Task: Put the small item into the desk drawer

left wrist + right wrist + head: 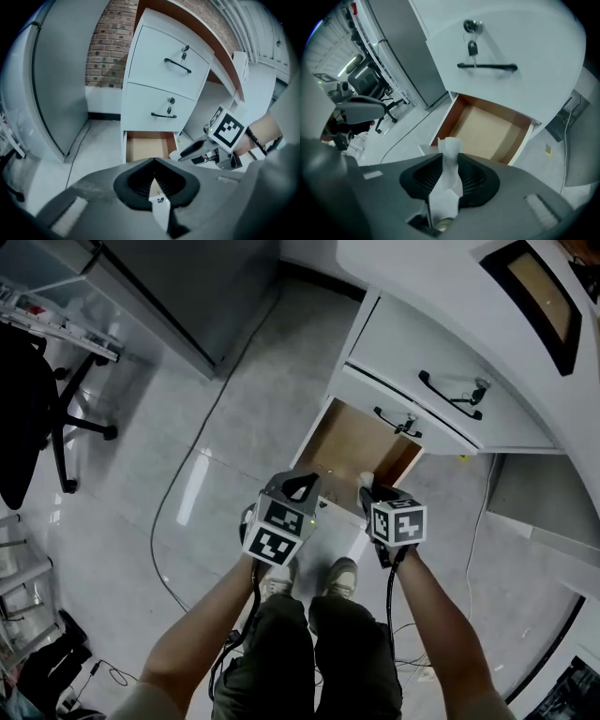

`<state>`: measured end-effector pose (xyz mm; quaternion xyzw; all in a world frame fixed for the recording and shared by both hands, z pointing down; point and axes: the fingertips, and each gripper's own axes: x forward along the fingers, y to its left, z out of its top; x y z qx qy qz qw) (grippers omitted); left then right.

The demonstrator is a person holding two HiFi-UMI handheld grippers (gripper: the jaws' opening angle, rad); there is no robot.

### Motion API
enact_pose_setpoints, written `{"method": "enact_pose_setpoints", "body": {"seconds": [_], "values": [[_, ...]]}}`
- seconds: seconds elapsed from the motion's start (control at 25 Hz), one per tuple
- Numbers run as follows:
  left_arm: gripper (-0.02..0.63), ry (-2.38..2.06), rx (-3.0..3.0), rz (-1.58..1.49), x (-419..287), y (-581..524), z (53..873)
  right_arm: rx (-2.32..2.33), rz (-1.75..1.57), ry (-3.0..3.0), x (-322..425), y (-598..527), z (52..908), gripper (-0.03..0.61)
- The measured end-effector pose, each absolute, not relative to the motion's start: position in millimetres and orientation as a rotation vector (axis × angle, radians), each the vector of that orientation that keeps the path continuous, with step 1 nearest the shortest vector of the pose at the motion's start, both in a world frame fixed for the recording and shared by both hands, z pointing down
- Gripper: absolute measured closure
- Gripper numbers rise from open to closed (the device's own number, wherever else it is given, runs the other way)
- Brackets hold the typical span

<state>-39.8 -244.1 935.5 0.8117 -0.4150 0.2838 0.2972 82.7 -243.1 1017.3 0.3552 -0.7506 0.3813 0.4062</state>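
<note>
The desk's bottom drawer (pixel 352 442) stands pulled open, its brown floor bare (pixel 487 126) (pixel 147 146). My right gripper (pixel 367 488) hovers at the drawer's front right corner, shut on a small white item (pixel 367 481). In the right gripper view the item (pixel 449 173) stands pinched between the black pads and pokes out past the right gripper (pixel 450 157) tips, just short of the drawer's front edge. My left gripper (pixel 302 482) hangs beside it over the front left corner. The left gripper (pixel 154 161) has its jaws together with nothing between them. From there the right gripper (pixel 187 151) shows to the right.
Two closed white drawers (pixel 441 371) with black handles (pixel 487 67) and keys sit above the open one. A grey cabinet (pixel 187 287) stands to the left, an office chair (pixel 37 418) further left. A cable (pixel 173 502) runs across the tiled floor. The person's shoes (pixel 339 576) are below the grippers.
</note>
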Motion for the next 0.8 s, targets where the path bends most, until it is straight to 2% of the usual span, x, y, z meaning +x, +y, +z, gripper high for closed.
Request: {"method": "enact_pose_setpoints", "body": {"seconds": [0.44,0.56,0.8], "values": [[0.611,-1.037,2.124,0.792,-29,-240,1024,0.894,1.01,-1.829,81,-259,1128,0.468],[0.611,-1.038,2.12,0.787,-29,-247,1042,0.937,1.109,-1.821,80,-264,1147,0.468],[0.611,-1.021,2.101,0.8,-25,-251,1073,0.968,1.104,-1.763,89,-265,1185,0.466]]}}
